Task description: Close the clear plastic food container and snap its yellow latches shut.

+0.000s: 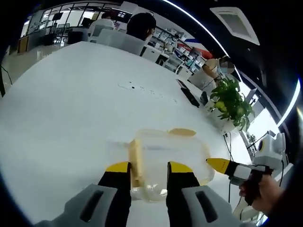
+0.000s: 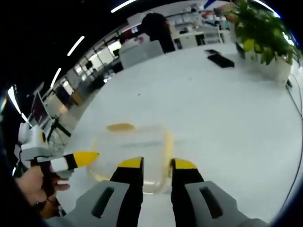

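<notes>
The clear plastic food container (image 1: 165,153) sits on the white table (image 1: 71,104), just ahead of my left gripper (image 1: 149,168), which is open. One yellow latch (image 1: 135,163) lies beside its left jaw, and another yellow latch (image 1: 182,132) is on the far side. My right gripper (image 1: 220,164) points its yellow tip at the container's right edge. In the right gripper view the container (image 2: 132,144) lies before my open right gripper (image 2: 157,164), with a yellow latch (image 2: 167,146) and a second latch (image 2: 120,126). The left gripper (image 2: 80,158) comes in from the left. Blur hides whether the latches are snapped.
A potted plant (image 1: 229,101) in a white pot stands at the table's far right, with dark flat devices (image 1: 189,97) beside it and a cable (image 1: 229,146) trailing off. A person (image 1: 142,23) sits at the far end among chairs. A hand (image 1: 260,191) holds the right gripper.
</notes>
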`<action>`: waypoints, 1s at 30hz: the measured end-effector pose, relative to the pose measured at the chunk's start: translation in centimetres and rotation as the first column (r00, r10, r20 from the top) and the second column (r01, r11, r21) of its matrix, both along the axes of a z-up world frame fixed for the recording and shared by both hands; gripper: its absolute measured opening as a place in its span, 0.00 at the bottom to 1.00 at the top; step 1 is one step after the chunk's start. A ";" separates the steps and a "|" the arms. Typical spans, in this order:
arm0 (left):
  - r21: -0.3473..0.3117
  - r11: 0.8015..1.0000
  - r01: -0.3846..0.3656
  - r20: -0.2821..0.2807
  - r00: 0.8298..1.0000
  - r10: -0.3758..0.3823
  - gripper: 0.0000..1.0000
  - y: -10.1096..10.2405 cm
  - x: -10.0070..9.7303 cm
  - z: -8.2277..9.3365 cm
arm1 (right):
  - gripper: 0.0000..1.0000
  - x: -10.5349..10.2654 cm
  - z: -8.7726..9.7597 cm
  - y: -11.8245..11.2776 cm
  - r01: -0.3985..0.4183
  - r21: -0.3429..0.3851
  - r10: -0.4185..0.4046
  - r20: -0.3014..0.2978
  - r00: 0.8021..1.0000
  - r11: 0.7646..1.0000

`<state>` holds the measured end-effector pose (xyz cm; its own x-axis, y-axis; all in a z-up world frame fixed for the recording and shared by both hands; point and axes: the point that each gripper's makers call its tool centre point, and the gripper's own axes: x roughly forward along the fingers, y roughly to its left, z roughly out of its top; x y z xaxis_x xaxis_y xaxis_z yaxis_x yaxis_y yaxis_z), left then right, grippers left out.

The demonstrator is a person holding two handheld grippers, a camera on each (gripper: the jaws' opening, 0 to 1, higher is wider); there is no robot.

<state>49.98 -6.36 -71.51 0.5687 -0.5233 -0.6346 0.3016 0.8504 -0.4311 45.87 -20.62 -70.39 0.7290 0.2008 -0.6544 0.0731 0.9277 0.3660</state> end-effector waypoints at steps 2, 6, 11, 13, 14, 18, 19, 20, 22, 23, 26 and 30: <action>0.021 1.000 0.006 0.014 1.000 -0.006 0.19 0.0 0.0 0.1 | 0.16 0.0 0.0 0.1 -0.018 -0.012 0.018 -0.012 1.000 1.000; 0.054 0.999 0.010 0.010 1.000 -0.011 0.18 0.0 0.1 0.1 | 0.15 -0.1 0.0 0.2 -0.021 -0.018 0.021 -0.020 1.000 1.000; 0.104 0.994 0.028 0.026 0.999 -0.031 0.16 -0.2 0.4 0.4 | 0.14 -0.1 0.0 0.3 -0.033 -0.048 0.032 -0.023 0.999 0.998; 0.114 0.993 0.031 0.029 0.999 -0.034 0.15 -0.4 0.4 0.5 | 0.13 -0.1 0.0 0.3 -0.029 -0.054 0.028 -0.022 0.999 0.998; 0.116 0.993 0.032 0.030 0.999 -0.036 0.15 -0.4 0.6 0.4 | 0.13 -0.1 0.0 0.3 -0.031 -0.060 0.029 -0.021 0.999 0.998; 0.124 0.992 0.034 0.041 0.998 -0.039 0.15 -0.4 0.2 0.5 | 0.09 0.1 0.1 -0.3 -0.027 -0.090 0.026 -0.012 1.000 0.996; 0.113 0.993 0.034 0.038 0.999 -0.038 0.15 -0.5 0.2 0.6 | 0.05 0.1 0.2 -0.6 -0.036 -0.124 0.035 -0.009 0.999 0.992; 0.117 0.993 0.034 0.041 0.998 -0.039 0.14 -0.4 0.0 0.6 | 0.00 0.2 0.6 -1.4 -0.037 -0.188 0.040 0.010 0.999 0.982; 0.096 0.995 0.021 0.051 0.998 -0.026 0.16 -0.6 0.3 0.6 | 0.02 0.3 0.2 -0.8 -0.034 -0.176 0.035 0.004 0.999 0.984; 0.076 0.997 0.017 0.055 0.998 -0.021 0.17 -0.8 0.3 0.6 | 0.03 0.4 0.3 -1.1 -0.017 -0.180 0.018 0.005 1.000 0.983; 0.065 0.998 0.022 0.068 0.997 -0.026 0.20 -0.4 0.9 0.7 | 0.05 0.7 0.0 -1.3 -0.020 -0.126 0.022 0.009 1.000 0.992; 0.032 0.999 0.030 0.048 0.998 -0.032 0.21 0.0 1.0 0.4 | 0.07 0.8 -0.1 -1.4 -0.019 -0.060 0.020 0.011 1.000 0.998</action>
<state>50.95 -6.34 -71.14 0.5826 -0.5217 -0.6232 0.3478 0.8531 -0.3890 46.63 -22.04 -70.50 0.7326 0.1758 -0.6575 0.0510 0.9491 0.3107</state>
